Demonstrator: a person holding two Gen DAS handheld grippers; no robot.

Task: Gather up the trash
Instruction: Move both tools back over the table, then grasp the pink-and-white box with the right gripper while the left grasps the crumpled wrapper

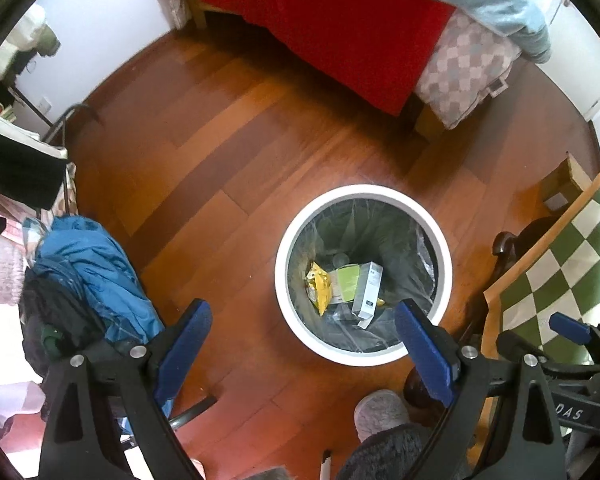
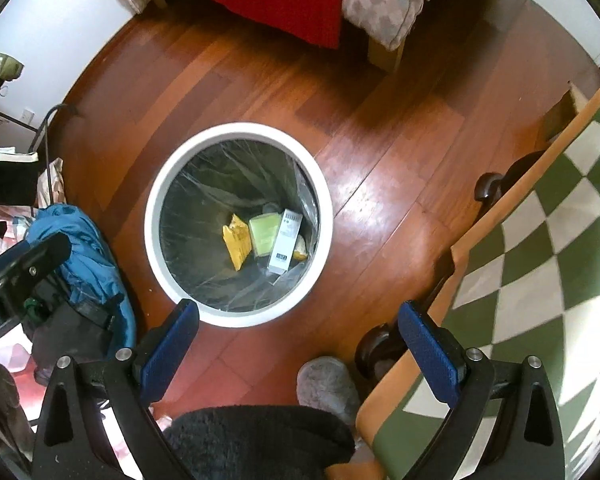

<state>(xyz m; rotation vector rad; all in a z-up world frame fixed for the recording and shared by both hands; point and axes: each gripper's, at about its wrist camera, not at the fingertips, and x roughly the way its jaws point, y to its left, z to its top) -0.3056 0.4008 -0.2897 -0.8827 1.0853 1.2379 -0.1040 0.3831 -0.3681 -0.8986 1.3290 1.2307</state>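
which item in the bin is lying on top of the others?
The white rectangular carton: it overlaps the flat green card, while the crumpled yellow wrapper lies beside them on the liner.

Legible text is scarce. On my right tool [image 1: 572,330], seen at the lower right edge of my left wrist view, white letters on the black body read "OAS", cut off at the start. On my left tool [image 2: 24,258], at the left edge of my right wrist view, a white fragment reads "ot.AI", likewise cut off. The grey box [image 2: 285,246] in the bin [image 2: 156,240] carries a dark panel with print too small to read.
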